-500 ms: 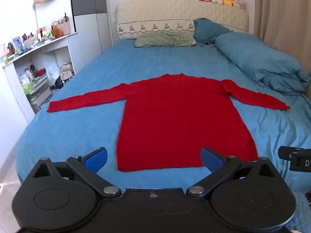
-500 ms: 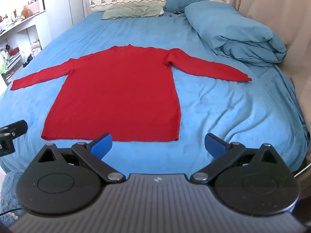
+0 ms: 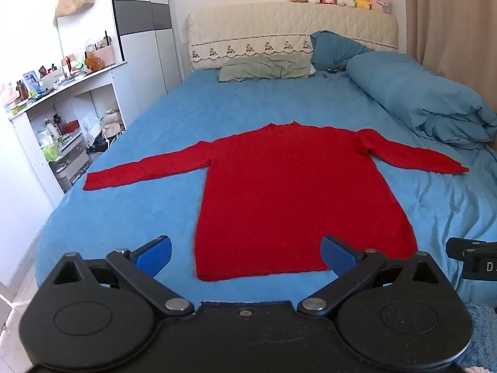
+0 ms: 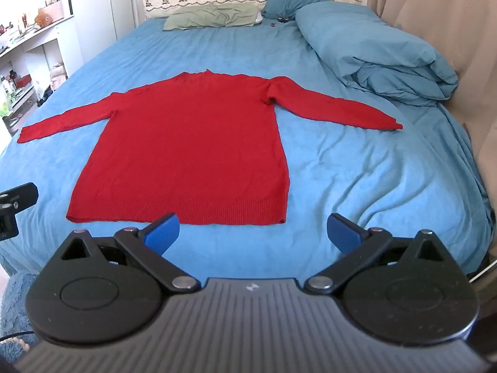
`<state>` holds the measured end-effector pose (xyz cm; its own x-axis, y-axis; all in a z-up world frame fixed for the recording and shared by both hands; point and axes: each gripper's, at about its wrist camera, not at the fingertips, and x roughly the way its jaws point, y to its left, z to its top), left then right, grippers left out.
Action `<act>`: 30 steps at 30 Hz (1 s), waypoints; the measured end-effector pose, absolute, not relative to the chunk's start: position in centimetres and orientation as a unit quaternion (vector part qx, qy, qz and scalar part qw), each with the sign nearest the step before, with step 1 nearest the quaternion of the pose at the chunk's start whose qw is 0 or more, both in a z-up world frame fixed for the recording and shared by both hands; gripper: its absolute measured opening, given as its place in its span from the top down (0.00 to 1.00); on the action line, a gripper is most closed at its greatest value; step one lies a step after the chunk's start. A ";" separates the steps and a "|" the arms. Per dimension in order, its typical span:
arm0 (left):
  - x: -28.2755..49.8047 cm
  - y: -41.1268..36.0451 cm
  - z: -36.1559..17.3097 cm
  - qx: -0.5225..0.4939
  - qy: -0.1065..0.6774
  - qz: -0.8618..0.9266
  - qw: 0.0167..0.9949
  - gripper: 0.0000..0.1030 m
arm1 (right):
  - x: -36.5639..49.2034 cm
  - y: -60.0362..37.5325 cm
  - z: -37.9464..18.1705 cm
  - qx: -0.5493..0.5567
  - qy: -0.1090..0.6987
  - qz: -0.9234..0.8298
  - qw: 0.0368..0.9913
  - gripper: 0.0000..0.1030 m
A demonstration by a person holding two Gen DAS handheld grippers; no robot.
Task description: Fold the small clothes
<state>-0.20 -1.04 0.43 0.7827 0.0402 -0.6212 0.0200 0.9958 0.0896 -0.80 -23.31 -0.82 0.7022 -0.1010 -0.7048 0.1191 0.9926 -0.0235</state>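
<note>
A red long-sleeved sweater (image 3: pixel 292 195) (image 4: pixel 186 152) lies flat on the blue bed (image 3: pixel 130 217), both sleeves spread out sideways and the hem towards me. My left gripper (image 3: pixel 245 255) hovers open just short of the hem, over its left half, nothing between its blue pads. My right gripper (image 4: pixel 253 233) is open too, in front of the hem's right corner (image 4: pixel 279 214), with only sheet between its fingers. Each gripper's body shows at the edge of the other's view.
A rolled blue duvet (image 3: pixel 428 105) (image 4: pixel 382 56) lies along the bed's right side by a beige curtain (image 4: pixel 441 15). Pillows (image 3: pixel 267 66) and a padded headboard (image 3: pixel 292 28) with plush toys stand at the far end. Cluttered white shelves (image 3: pixel 59 115) flank the bed's left.
Both views have crept slightly; the sweater's hem sits a little lower and closer to the fingers. The sweater itself lies unchanged and both grippers stay open.
</note>
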 end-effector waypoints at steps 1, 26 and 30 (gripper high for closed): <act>-0.3 -0.9 0.4 0.046 0.329 0.004 0.943 0.00 | -0.8 -23.3 -0.9 0.012 0.381 -0.060 0.922 0.00; -0.6 -0.9 1.0 0.044 0.333 0.001 0.942 0.00 | -1.3 -23.2 -1.3 0.011 0.386 -0.055 0.921 0.00; -0.6 -1.0 1.0 0.047 0.332 0.003 0.942 0.00 | -1.2 -23.3 -1.4 0.012 0.387 -0.056 0.920 0.00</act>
